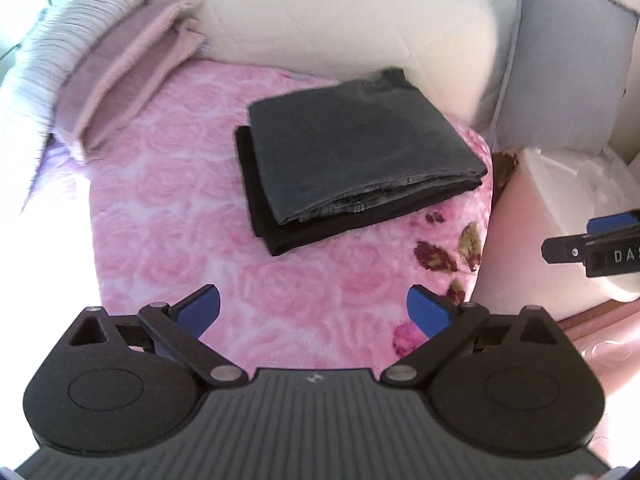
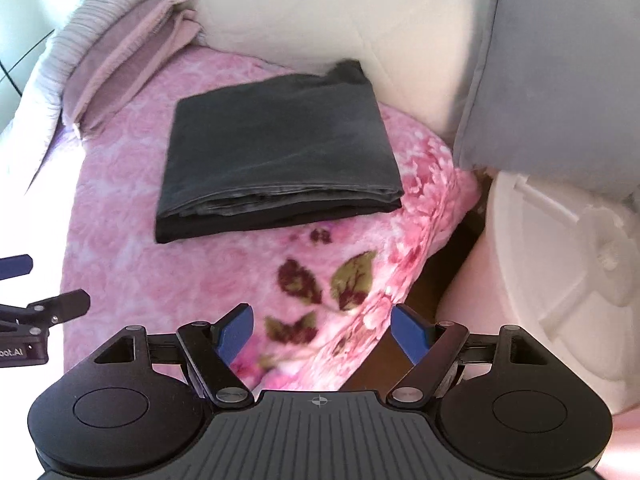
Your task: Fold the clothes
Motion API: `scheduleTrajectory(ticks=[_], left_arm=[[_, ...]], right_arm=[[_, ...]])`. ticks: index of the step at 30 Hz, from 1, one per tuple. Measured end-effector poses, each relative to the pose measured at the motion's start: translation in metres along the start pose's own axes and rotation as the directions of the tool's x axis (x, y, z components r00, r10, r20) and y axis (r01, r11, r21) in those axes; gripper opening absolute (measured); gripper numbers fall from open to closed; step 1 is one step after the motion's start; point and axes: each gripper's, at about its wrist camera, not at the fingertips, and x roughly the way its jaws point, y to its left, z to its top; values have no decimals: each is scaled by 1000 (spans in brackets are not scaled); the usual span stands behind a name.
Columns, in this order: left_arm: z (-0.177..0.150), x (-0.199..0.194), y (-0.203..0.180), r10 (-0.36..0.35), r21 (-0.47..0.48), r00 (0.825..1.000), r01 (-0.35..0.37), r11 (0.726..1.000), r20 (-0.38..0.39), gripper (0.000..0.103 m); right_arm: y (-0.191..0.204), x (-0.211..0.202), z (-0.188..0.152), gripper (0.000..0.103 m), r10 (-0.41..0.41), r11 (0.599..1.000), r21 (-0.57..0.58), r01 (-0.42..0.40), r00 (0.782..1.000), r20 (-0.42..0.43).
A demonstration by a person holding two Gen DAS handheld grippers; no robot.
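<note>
A folded dark grey garment (image 1: 356,144) lies on top of a folded black one (image 1: 280,232), stacked on a pink floral blanket (image 1: 168,240). The right wrist view shows the same grey garment (image 2: 276,148) with the black garment (image 2: 260,224) under it. My left gripper (image 1: 314,312) hangs open above the blanket, short of the stack, with nothing between its blue pads. My right gripper (image 2: 322,330) is open too, over the blanket's (image 2: 120,260) leaf-patterned edge. The right gripper's tip (image 1: 592,244) shows at the left view's right edge, and the left gripper's tip (image 2: 24,292) at the right view's left edge.
A folded mauve towel (image 1: 132,72) and striped cloth (image 1: 60,44) lie at the back left. A cream cushion (image 1: 340,20) runs along the back, and a grey pillow (image 2: 560,72) stands at the right. White foam packing (image 2: 560,280) sits beside the bed's right edge.
</note>
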Motion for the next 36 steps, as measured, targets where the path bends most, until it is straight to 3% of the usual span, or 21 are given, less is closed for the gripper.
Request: scheduleTrajectory(ticks=[6, 12, 22, 36], left_arm=[[-17, -54, 17, 1, -18, 998, 0, 1000, 60, 99], [-29, -84, 20, 9, -6, 996, -9, 1000, 89, 99], [-31, -96, 8, 14, -11, 996, -13, 1000, 91, 98], [-32, -88, -31, 59, -70, 997, -55, 996, 46, 97]], right_arm=[[34, -53, -26, 79, -26, 999, 22, 25, 998, 57], [58, -87, -44, 79, -33, 999, 12, 32, 995, 99], [66, -103, -44, 79, -42, 999, -26, 45, 992, 116], [34, -101, -36, 79, -16, 998, -54, 22, 993, 116]])
